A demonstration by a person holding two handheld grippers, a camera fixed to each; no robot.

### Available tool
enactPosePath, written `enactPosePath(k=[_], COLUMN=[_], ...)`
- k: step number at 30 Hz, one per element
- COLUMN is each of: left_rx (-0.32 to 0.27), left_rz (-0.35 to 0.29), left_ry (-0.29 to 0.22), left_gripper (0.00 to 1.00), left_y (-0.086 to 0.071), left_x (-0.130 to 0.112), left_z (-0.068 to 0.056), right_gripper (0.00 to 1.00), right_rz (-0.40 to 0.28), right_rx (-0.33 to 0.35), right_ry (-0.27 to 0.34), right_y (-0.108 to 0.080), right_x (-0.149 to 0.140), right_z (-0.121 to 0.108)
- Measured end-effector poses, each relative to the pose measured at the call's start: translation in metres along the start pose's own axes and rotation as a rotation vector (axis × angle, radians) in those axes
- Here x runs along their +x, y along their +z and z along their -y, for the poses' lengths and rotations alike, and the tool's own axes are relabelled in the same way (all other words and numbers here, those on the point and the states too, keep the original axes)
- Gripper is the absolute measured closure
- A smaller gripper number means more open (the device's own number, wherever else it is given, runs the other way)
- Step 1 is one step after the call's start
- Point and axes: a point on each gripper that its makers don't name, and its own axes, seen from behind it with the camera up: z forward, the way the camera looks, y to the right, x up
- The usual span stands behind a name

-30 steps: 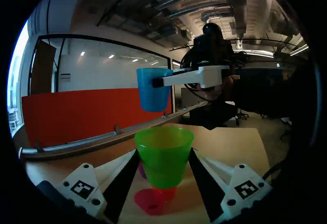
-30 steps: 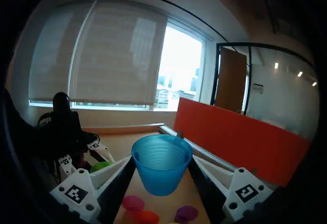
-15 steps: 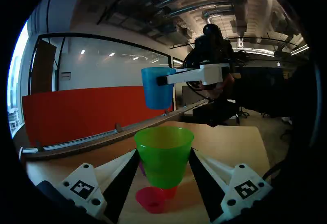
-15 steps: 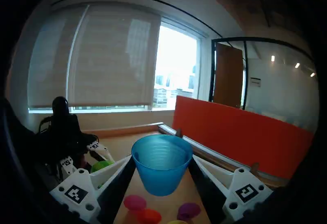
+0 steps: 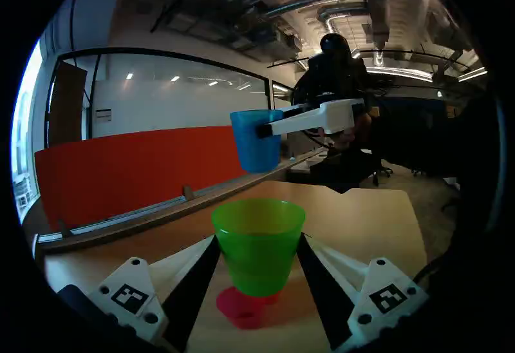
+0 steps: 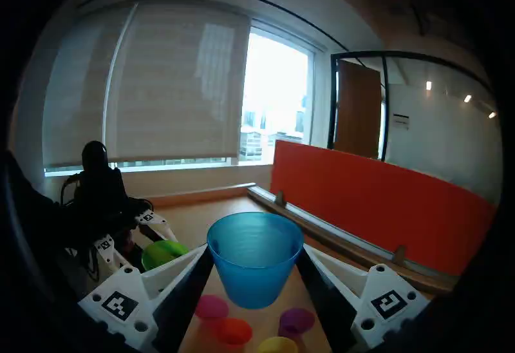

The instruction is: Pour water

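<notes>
Left gripper view: the left gripper (image 5: 259, 245) is clamped on a translucent green plastic cup (image 5: 259, 221) held above the light wooden table (image 5: 367, 218). A small pink plastic cup (image 5: 239, 306) stands on the table beneath it. Farther off above the table, the right gripper (image 5: 262, 129) holds a translucent blue plastic cup (image 5: 254, 147).

Right gripper view: both fingers press the blue cup's sides above the table, where small orange (image 6: 233, 330) and purple (image 6: 297, 319) plastic cups stand.

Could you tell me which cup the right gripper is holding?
The blue cup, in the right gripper; the green cup is in the left gripper, and the smaller cups stand on the table.
</notes>
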Motion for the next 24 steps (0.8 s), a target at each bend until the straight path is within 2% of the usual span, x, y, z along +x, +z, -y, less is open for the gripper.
enactPosePath(k=[11, 24], left_rx=[-0.022, -0.046], left_rz=[0.039, 0.105], left_ry=[-0.031, -0.011], left_gripper=[0.18, 0.18], left_y=[-0.004, -0.003], left_x=[-0.013, -0.030], left_z=[-0.002, -0.010], right_gripper=[0.10, 0.10], right_rz=[0.048, 0.086], right_rx=[0.010, 0.023], right_ry=[0.000, -0.013], right_y=[-0.010, -0.021], right_x=[-0.028, -0.053], right_z=[0.000, 0.008])
